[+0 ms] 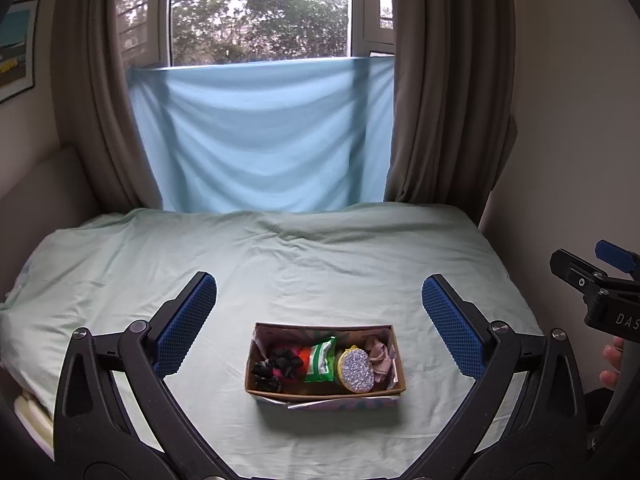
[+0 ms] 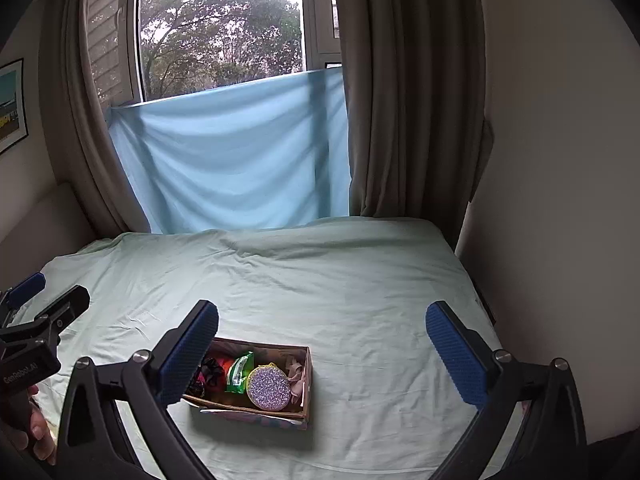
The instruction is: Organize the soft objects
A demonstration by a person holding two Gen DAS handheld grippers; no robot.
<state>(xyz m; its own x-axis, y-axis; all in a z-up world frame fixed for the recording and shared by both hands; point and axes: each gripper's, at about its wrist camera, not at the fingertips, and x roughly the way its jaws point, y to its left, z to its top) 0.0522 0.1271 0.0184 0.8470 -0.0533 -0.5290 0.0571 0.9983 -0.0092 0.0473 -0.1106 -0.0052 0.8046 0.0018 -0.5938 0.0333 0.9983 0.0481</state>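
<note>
"DAS" on right gripper (image 1: 612, 280), "GenRobot.AI" on left gripper (image 2: 28, 374)

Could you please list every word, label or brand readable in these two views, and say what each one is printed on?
"DAS", cut off by the frame edge: on the right gripper's black body, seen from the left wrist view.
"GenRobot.AI": on the left gripper's black body, seen from the right wrist view.
Green packet in the box: print too small to read.
Framed picture on the wall: no legible text.
</note>
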